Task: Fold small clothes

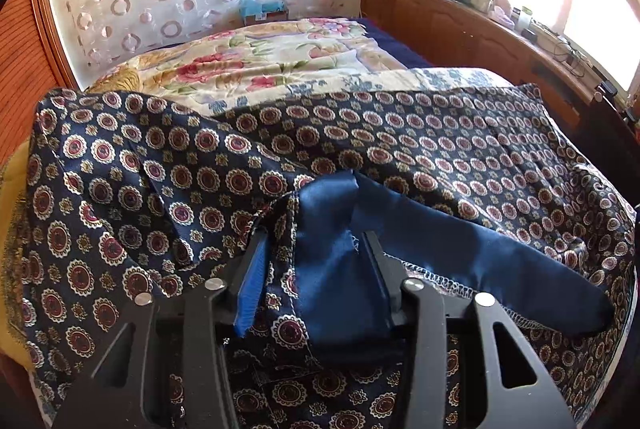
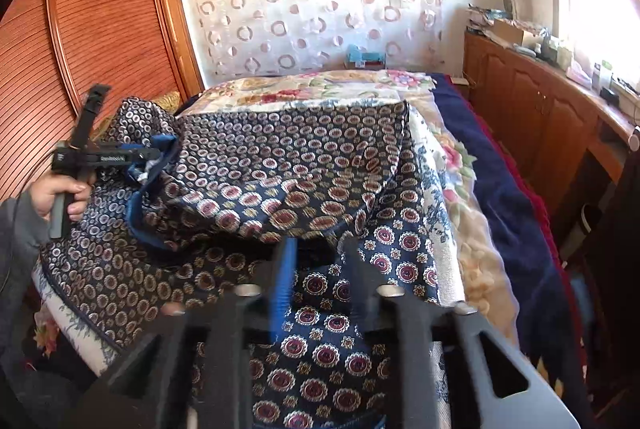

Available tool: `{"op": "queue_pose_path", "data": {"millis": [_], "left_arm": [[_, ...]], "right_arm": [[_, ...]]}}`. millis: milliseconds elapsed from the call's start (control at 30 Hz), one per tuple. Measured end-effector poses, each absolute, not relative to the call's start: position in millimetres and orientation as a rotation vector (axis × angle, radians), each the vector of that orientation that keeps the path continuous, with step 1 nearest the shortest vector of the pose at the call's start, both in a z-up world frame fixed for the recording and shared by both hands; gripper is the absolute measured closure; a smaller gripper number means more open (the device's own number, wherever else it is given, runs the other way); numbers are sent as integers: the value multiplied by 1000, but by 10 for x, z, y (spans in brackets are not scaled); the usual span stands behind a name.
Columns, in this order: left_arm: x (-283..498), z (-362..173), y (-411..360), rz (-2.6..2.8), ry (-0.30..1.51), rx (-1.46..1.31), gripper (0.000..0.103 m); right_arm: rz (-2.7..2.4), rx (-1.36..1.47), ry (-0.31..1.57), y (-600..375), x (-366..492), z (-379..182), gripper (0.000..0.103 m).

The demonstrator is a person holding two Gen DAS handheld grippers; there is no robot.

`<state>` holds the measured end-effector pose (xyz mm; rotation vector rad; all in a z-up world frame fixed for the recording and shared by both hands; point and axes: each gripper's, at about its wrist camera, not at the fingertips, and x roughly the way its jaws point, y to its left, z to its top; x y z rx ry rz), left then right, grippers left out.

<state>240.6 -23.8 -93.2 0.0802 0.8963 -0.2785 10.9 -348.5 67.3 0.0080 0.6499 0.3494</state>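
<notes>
A navy garment (image 1: pixel 400 149) with a red and cream medallion print and plain blue lining lies spread on the bed; it also shows in the right wrist view (image 2: pixel 288 157). My left gripper (image 1: pixel 316 241) is shut on a bunched edge of the garment where the blue lining (image 1: pixel 332 213) shows. In the right wrist view the left gripper (image 2: pixel 148 155) holds that edge lifted at the left. My right gripper (image 2: pixel 316 253) is shut on the near edge of the garment, and the cloth drapes between its fingers.
The bed carries a floral quilt (image 1: pixel 280 57) and a dark blue blanket (image 2: pixel 504 189) on its right side. A wooden cabinet (image 2: pixel 540 117) with clutter runs along the right under the window. A wooden wardrobe (image 2: pixel 92 29) stands at the left.
</notes>
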Motion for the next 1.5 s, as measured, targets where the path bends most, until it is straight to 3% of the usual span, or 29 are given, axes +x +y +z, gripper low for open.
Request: {"op": "queue_pose_path", "data": {"millis": [33, 67, 100, 433, 633, 733, 867, 1000, 1167, 1500], "left_arm": [[2401, -948, -231, -284, 901, 74, 88], [2384, -952, -215, -286, 900, 68, 96], [2361, -945, -205, -288, 895, 68, 97], [1424, -476, 160, -321, 726, -25, 99], [845, -561, 291, -305, 739, -5, 98], [750, -583, 367, -304, 748, -14, 85], [690, -560, 506, -315, 736, -58, 57], [715, -543, 702, -268, 746, -83, 51], [523, -478, 893, -247, 704, -118, 29], [262, -235, 1107, -178, 611, -100, 28]], "right_arm": [[347, 8, 639, -3490, 69, 718, 67], [345, 6, 634, -3476, 78, 716, 67], [345, 2, 627, -3463, 69, 734, 66], [336, -26, 579, -3230, 175, 761, 65], [350, -10, 594, -3129, 299, 587, 65], [355, -18, 615, -3118, 385, 510, 65], [354, -27, 642, -3128, 460, 469, 66], [335, -33, 661, -3197, 512, 471, 65], [314, -18, 669, -3260, 466, 468, 65], [301, 2, 670, -3382, 395, 459, 65]]}}
